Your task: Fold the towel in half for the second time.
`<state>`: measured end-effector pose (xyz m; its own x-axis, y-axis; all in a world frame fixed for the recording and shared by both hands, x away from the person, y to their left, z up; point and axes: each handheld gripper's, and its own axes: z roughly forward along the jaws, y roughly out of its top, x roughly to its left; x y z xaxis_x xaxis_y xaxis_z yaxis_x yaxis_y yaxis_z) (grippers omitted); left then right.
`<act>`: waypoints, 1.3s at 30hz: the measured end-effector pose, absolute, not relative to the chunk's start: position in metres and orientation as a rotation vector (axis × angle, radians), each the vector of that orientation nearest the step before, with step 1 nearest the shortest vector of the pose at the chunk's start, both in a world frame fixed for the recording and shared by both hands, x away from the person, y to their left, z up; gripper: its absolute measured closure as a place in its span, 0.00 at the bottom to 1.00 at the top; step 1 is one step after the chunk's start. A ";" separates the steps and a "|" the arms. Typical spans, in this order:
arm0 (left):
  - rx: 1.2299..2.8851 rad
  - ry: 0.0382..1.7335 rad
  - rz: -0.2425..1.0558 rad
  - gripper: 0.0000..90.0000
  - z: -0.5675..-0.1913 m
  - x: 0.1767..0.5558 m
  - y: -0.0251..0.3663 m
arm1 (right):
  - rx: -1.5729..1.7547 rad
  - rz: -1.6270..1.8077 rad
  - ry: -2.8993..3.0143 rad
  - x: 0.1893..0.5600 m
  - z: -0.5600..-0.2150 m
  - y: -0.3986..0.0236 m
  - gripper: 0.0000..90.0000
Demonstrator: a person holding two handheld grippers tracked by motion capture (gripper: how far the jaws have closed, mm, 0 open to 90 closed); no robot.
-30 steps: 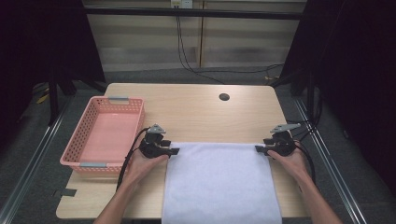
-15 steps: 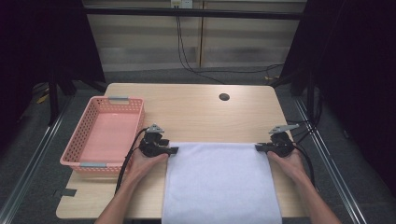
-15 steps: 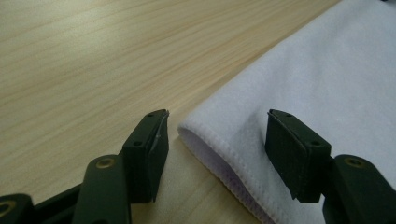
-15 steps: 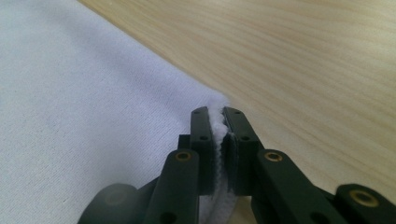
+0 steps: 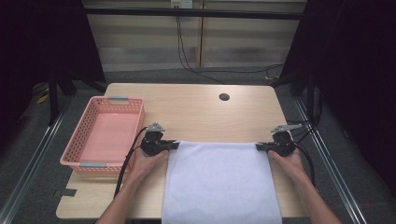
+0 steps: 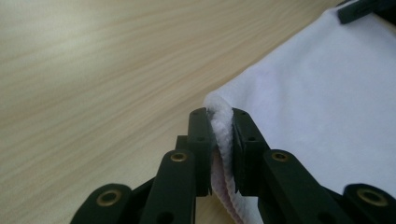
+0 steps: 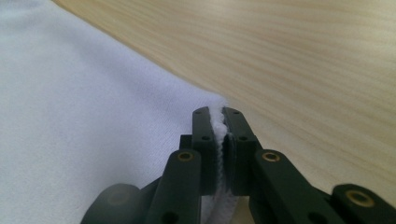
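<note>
While my forearms come in over the near edge of the pale wooden table [image 5: 196,105], each hand holds one far corner of the white rectangular towel [image 5: 219,182]. That cloth lies flat across the near middle of the tabletop, with its near end hanging over the front edge. My left gripper [image 5: 175,145] has just been closing, and in its own view the black jaws now pinch the thick fluffy hem of the towel's far left corner between them. My right gripper [image 5: 258,146] has closed as well, its jaws clamped tight on the far right corner's edge. Left of my left hand, the pink plastic lattice basket [image 5: 84,135] sits on the table. Farther off, a small dark round hole [image 5: 224,97] marks the tabletop near its far edge.
</note>
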<state>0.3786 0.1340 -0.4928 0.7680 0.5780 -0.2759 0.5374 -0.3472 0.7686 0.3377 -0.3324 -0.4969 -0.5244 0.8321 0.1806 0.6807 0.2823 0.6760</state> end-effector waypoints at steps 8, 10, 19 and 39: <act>1.912 0.806 0.102 0.89 -0.455 0.377 0.137 | 1.345 1.215 2.231 0.333 -0.459 -0.344 0.94; 1.900 0.792 0.115 0.89 -0.447 0.380 0.136 | 1.330 1.245 2.203 0.333 -0.450 -0.345 0.94; 1.896 0.798 0.186 0.89 -0.416 0.409 0.130 | 1.308 1.288 2.131 0.354 -0.420 -0.355 0.94; 1.858 0.725 0.236 0.90 -0.393 0.402 0.133 | 1.257 1.400 2.039 0.360 -0.392 -0.353 0.95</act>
